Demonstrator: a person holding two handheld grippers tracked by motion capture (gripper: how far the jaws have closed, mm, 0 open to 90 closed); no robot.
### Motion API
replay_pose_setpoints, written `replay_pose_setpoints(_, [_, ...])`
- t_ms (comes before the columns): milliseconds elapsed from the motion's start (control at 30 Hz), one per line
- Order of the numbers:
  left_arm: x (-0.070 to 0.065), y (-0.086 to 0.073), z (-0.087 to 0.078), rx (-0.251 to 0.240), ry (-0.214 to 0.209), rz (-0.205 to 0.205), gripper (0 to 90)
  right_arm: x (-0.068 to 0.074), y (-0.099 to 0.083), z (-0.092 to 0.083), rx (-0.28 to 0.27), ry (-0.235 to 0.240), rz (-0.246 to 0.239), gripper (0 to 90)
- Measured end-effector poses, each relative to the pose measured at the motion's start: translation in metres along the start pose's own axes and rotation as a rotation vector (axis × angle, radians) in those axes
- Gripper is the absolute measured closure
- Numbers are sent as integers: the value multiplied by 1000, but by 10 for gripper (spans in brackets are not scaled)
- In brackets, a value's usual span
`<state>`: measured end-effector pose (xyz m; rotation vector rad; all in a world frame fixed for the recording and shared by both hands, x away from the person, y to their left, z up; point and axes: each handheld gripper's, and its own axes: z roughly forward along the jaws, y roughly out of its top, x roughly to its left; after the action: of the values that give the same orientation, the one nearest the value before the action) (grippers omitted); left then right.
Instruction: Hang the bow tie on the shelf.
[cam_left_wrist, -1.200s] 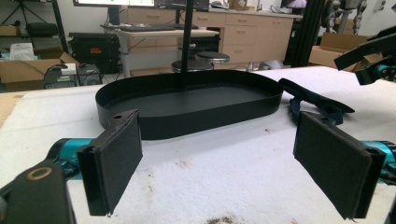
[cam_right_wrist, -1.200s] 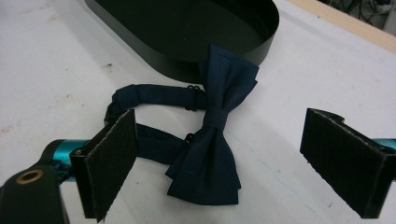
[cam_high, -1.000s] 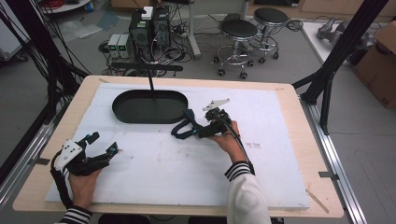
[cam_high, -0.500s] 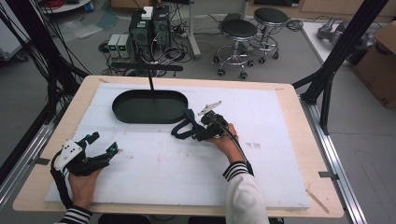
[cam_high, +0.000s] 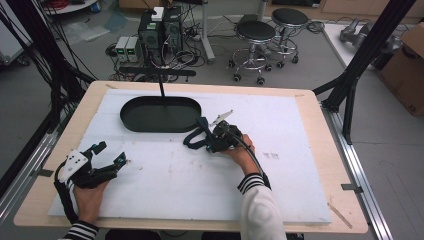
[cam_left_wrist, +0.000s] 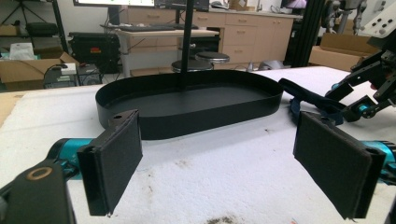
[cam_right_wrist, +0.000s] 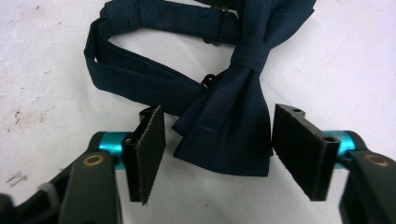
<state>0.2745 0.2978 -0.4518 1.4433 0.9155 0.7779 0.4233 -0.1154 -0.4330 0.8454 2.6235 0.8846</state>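
Bow tie (cam_right_wrist: 224, 126) lies beside the tray (cam_high: 160, 114), between the right gripper's (cam_right_wrist: 219, 154) closing, untouching jaws; left gripper (cam_left_wrist: 233, 163) gapes.

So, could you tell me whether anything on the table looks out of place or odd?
Nothing is spilled or broken. The bow tie lies beside the tray, its strap looped loosely. The right gripper has been closing around one wing, pads not yet touching. The white mat shows a few dirty marks.
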Motion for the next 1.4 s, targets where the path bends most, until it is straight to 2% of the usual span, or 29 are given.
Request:
replay_pose_setpoints(200, [0, 0, 0, 0, 0, 1, 159, 1, 1, 0, 3, -13, 11, 452])
replay_pose_setpoints(300, [0, 0, 0, 0, 0, 1, 159, 1, 2, -1, 3, -15, 55, 527])
replay_pose_setpoints(333, [0, 0, 0, 0, 0, 1, 159, 1, 2, -1, 3, -15, 55, 527])
replay_pose_setpoints(400, [0, 0, 0, -1, 0, 0, 158, 0, 1, -1, 3, -24, 65, 584])
replay_pose_setpoints(500, [0, 0, 0, -1, 0, 0, 158, 1, 2, -2, 7, -46, 56, 674])
replay_pose_setpoints(567, [0, 0, 0, -1, 0, -1, 158, 1, 2, -3, 10, -56, 54, 695])
replay_pose_setpoints(633, [0, 0, 0, -1, 0, -1, 158, 0, 2, -3, 8, -67, 69, 741])
replay_pose_setpoints(767, [0, 0, 0, -1, 0, 0, 158, 0, 2, -3, 9, -68, 87, 767])
replay_pose_setpoints(1100, [0, 0, 0, -1, 0, -1, 158, 1, 3, -6, -6, -94, 76, 785])
replay_pose_setpoints(1367, [0, 0, 0, 0, 0, 1, 159, 4, 6, -13, -76, -93, 62, 787])
replay_pose_setpoints(1400, [0, 0, 0, 0, -1, 0, 159, 4, 7, -15, -100, -86, 64, 787])
